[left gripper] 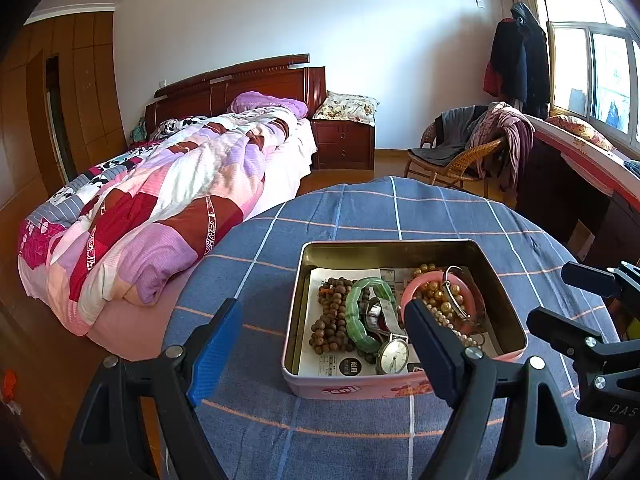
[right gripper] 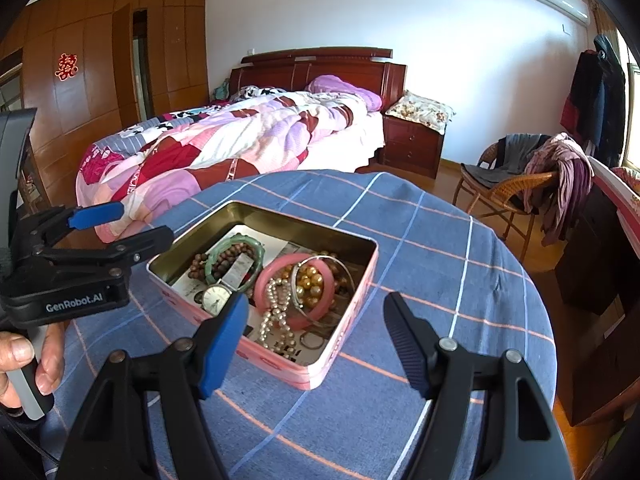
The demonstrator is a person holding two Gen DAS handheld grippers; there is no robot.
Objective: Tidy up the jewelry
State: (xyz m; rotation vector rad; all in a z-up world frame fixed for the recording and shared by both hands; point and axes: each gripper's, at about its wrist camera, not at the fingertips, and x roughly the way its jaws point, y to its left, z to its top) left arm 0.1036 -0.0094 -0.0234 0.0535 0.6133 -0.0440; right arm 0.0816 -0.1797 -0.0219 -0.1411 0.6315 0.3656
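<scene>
An open pink tin (left gripper: 516,320) (right gripper: 344,340) stands on the round table with the blue checked cloth (left gripper: 360,216) (right gripper: 440,248). It holds brown wooden beads (left gripper: 332,316), a green bangle (left gripper: 360,312) (right gripper: 256,246), a wristwatch (left gripper: 393,354) (right gripper: 216,298), a pink bangle (left gripper: 416,286) (right gripper: 316,268), gold beads (right gripper: 312,280), a pearl string (right gripper: 276,316) and a silver bangle (left gripper: 454,286). My left gripper (left gripper: 320,344) (right gripper: 116,226) is open and empty, just in front of the tin. My right gripper (right gripper: 316,340) (left gripper: 560,300) is open and empty, at the tin's near right corner.
A bed with a patchwork quilt (left gripper: 160,208) (right gripper: 224,148) lies left of the table. A wicker chair with clothes (left gripper: 472,152) (right gripper: 520,176) stands at the back right. A dark desk (left gripper: 580,184) runs along the window side.
</scene>
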